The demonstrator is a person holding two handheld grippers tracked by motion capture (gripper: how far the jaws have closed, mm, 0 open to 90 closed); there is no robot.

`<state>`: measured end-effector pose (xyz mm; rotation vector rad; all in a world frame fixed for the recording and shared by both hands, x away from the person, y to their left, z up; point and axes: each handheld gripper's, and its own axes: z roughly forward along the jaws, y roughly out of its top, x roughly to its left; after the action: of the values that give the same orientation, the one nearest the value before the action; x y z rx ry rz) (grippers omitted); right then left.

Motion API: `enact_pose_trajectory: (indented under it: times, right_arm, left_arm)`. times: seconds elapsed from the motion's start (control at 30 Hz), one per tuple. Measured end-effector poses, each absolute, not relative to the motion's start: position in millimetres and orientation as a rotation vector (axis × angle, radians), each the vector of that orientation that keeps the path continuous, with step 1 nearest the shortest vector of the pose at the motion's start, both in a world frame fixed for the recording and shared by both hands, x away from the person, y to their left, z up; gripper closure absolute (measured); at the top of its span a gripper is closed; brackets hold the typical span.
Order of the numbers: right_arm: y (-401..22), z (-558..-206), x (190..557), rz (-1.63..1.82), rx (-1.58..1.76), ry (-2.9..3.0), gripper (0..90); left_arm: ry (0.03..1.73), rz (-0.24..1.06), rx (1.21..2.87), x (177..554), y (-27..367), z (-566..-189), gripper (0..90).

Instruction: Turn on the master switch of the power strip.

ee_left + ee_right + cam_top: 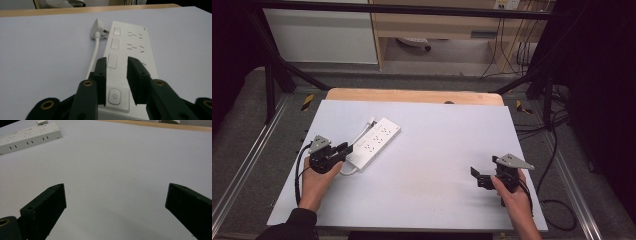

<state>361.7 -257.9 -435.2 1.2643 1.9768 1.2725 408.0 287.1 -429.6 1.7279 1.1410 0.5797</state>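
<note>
Left gripper view: left gripper (116, 72) poised over power strip (130, 53) on table (45, 55), jaws slightly apart above power button (114, 96), likely to press it. Right gripper (115, 202) wide apart, idle.

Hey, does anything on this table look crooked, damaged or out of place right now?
Nothing looks damaged or spilled. The white power strip lies at a slant across the table, and its own plug rests loose beside its far end. The left gripper hangs over the strip's switch.
</note>
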Motion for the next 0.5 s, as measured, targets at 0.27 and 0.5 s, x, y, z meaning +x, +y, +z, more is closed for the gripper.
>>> enact_pose_trajectory:
  times: [0.27, 0.5]
  right_arm:
    - [-257.6, -435.2, 361.9, 1.271, 1.259, 1.978, 3.7]
    - [-257.7, -435.2, 362.1, 1.271, 1.256, 1.979, 3.7]
  left_arm:
    - [1.114, 0.586, 1.675, 405.3, 286.1, -425.0, 46.0]
    - [1.119, 0.590, 1.639, 402.2, 284.7, -420.6, 26.1]
